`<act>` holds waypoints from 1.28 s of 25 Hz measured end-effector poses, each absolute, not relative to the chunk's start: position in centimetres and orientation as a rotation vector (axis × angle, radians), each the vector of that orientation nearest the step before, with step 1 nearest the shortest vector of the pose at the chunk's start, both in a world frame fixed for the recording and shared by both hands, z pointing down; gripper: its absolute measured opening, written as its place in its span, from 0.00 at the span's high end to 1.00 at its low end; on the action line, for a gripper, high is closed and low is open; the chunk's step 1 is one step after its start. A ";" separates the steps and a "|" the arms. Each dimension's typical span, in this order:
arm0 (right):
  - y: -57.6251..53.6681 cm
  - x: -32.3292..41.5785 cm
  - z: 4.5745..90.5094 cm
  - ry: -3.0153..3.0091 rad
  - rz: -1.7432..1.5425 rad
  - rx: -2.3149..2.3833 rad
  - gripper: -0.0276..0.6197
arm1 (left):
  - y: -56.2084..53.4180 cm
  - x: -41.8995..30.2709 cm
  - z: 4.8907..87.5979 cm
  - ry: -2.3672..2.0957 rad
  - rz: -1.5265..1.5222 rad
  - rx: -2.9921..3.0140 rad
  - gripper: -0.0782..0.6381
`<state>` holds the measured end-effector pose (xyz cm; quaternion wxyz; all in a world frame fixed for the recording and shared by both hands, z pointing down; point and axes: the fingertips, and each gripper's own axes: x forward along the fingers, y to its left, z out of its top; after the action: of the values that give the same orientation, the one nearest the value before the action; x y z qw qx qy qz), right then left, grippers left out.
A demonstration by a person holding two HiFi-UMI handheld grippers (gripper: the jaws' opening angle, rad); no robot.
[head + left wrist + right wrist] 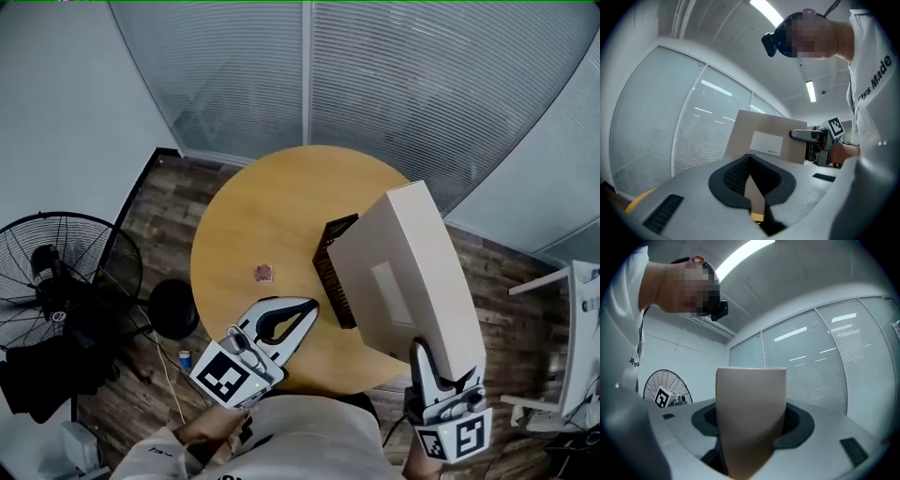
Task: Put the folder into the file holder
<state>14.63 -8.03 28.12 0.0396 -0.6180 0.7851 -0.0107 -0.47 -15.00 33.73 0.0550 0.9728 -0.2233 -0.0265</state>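
Already done: the tall beige cardboard box folder is off the table, held on edge by the right gripper, whose jaws are clamped on its near lower end.
Folder's place: in the air over the round yellow wooden table, close against the dark mesh file holder and partly covering it from above; not inside it.
Left gripper: jaws closed together on nothing, over the table's near edge, apart from the holder.
Left to do, by the look of it: line the folder up with the holder's opening, lower it in, let go.
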 end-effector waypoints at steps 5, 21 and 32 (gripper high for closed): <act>-8.9 15.8 27.9 2.406 -0.024 -1.886 0.51 | -15.6 0.3 34.1 -0.698 -0.082 2.936 0.86; -10.7 17.7 29.6 2.407 -0.060 -1.871 0.51 | -15.0 0.8 34.6 -0.790 -0.055 2.916 0.86; -12.1 17.0 30.4 2.425 -0.055 -1.856 0.51 | -14.7 0.2 34.4 -0.841 -0.047 2.917 0.86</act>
<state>17.05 -12.12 30.36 0.0437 -0.6070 0.7933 -0.0181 0.22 -14.69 34.44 0.0529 0.9594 -0.2766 -0.0156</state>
